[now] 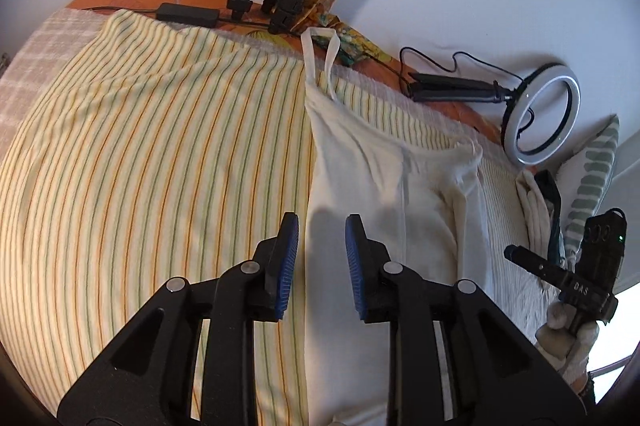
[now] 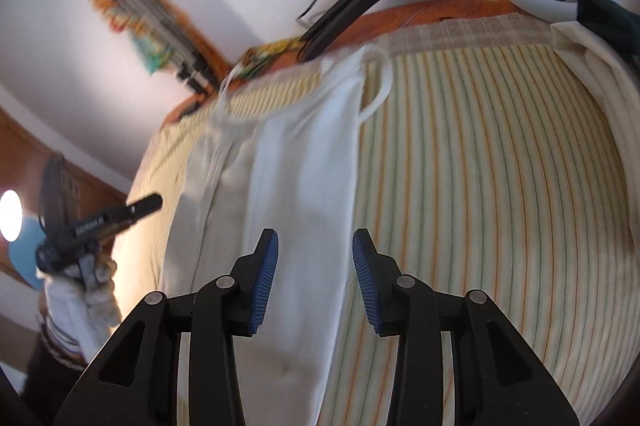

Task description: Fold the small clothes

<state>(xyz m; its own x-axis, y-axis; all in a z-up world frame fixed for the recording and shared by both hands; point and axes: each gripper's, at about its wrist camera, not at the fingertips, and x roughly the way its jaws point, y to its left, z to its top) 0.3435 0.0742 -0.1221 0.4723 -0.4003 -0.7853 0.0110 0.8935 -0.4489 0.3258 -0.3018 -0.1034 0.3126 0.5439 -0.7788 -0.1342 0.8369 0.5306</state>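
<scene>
Evidently the cream strappy top [image 1: 384, 177] lies flat on the striped bed [image 1: 160, 153] so it can be folded lengthwise; one side looks already turned in. Its long axis runs away from both cameras, straps [image 1: 320, 61] at the far end. Left gripper [image 1: 322, 266] and right gripper [image 2: 315, 280] hover over its near end, fingers apart, holding nothing.

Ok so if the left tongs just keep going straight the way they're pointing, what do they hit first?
Most likely the cream top spread on the striped sheet. The left tongs are open, with the garment's left edge in the gap between them. Depth is hard to judge, so exactly where they land is uncertain.
</scene>
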